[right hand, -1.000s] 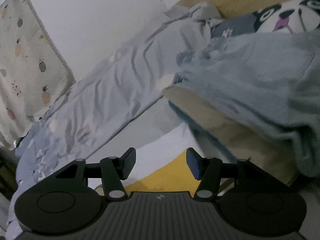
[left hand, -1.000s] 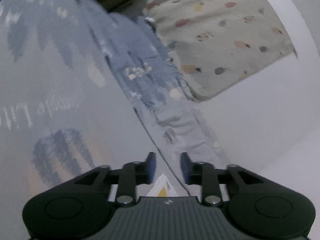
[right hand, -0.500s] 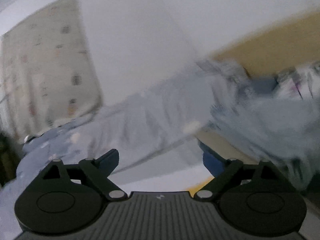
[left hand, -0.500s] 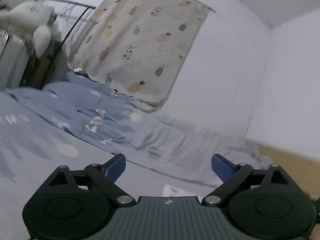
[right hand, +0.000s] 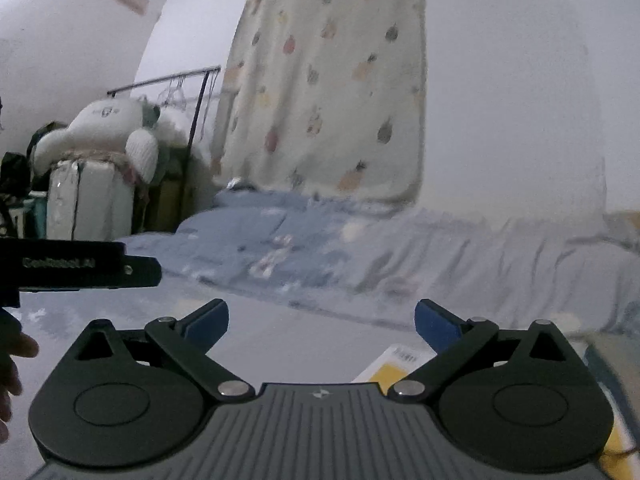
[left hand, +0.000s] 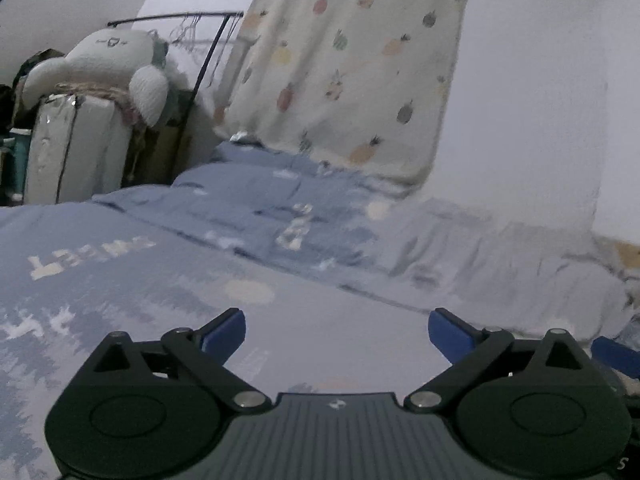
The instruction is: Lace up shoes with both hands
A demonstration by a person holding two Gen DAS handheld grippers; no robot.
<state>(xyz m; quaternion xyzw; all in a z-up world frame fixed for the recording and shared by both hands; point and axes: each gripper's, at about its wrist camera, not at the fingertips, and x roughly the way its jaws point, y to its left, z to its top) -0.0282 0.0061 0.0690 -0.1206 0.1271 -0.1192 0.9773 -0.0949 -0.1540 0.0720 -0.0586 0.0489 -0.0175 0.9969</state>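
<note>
No shoe or lace shows in either view. My left gripper (left hand: 336, 320) points almost level over a blue patterned bedspread (left hand: 120, 280); its blue-padded jaws are opening wide with nothing between them. My right gripper (right hand: 320, 308) points the same way beside it, its jaws also opening and empty. In the right wrist view the black body of the left gripper (right hand: 80, 266) reaches in from the left edge, with part of a person's hand (right hand: 12, 368) below it. A blue pad (left hand: 616, 356) at the right edge of the left wrist view looks like a right gripper finger.
A rumpled blue duvet (left hand: 280, 216) lies along the wall under a pineapple-print curtain (left hand: 348, 68). At the left, a white plush toy (left hand: 104, 64) sits on a white storage bag (left hand: 76, 152) by a clothes rail (left hand: 176, 20). A yellow-and-white card (right hand: 396, 364) lies under the right gripper.
Both grippers rolled upright from a tilted view and now face the curtain wall. Both sets of jaws went from narrow to wide. The right gripper swung away from the grey blanket and plush pillow.
</note>
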